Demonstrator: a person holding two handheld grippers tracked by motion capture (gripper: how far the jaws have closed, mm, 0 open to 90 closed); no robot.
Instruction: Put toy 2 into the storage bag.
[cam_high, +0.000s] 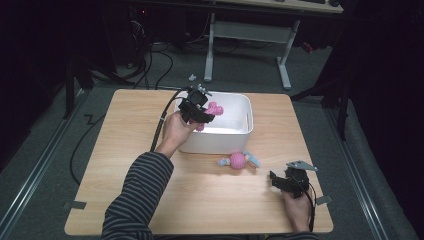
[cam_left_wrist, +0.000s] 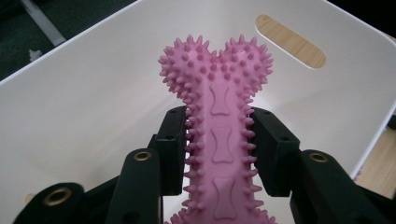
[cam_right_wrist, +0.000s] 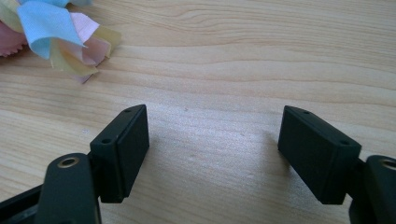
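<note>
Clamped between my left gripper's (cam_left_wrist: 219, 154) jaws, the spiky pink rubber bone toy (cam_left_wrist: 217, 112) hangs over the white plastic bin (cam_left_wrist: 70, 107), so I should lower before releasing.

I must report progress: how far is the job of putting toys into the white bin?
No toy can be seen lying in the white bin yet. In hand: the left gripper holds the pink spiky bone over it. Left: the pink ball toy lies on the table, the open right gripper nearby.
</note>
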